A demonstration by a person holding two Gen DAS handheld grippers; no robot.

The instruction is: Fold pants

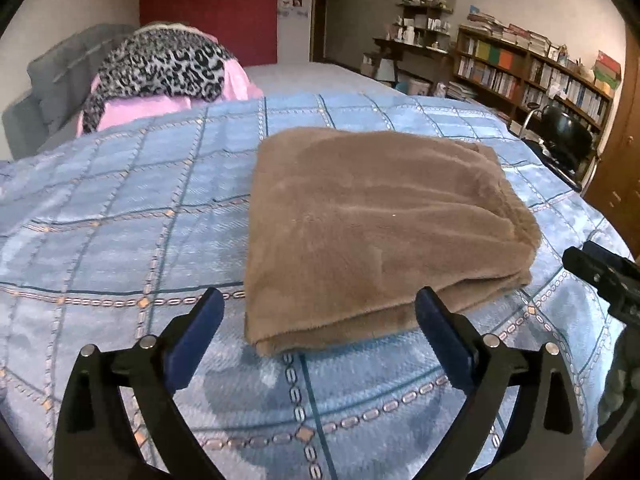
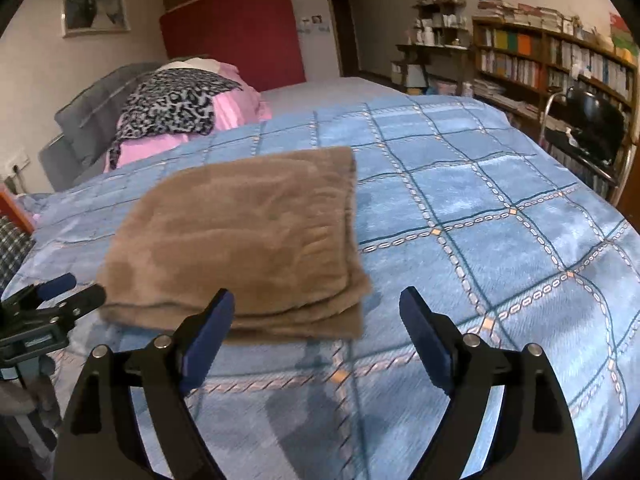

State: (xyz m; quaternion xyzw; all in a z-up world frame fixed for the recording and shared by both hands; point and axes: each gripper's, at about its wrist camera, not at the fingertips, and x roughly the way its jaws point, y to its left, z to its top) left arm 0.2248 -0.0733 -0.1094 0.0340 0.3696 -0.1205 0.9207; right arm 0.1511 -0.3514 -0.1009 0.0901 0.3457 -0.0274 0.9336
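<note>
Folded brown pants on the bedspread, just ahead of left gripper and right gripper, both spread apart, empty.

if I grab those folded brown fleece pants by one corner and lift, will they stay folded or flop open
Likely flop open: the brown fleece pants lie in loose stacked layers, with separate edges showing at the near side, and nothing pins them. The plush fabric looks soft and limp, so it should sag. Both the left gripper and right gripper are open, holding nothing.

left claw | right claw | black arms | blue pads | silver screws
</note>
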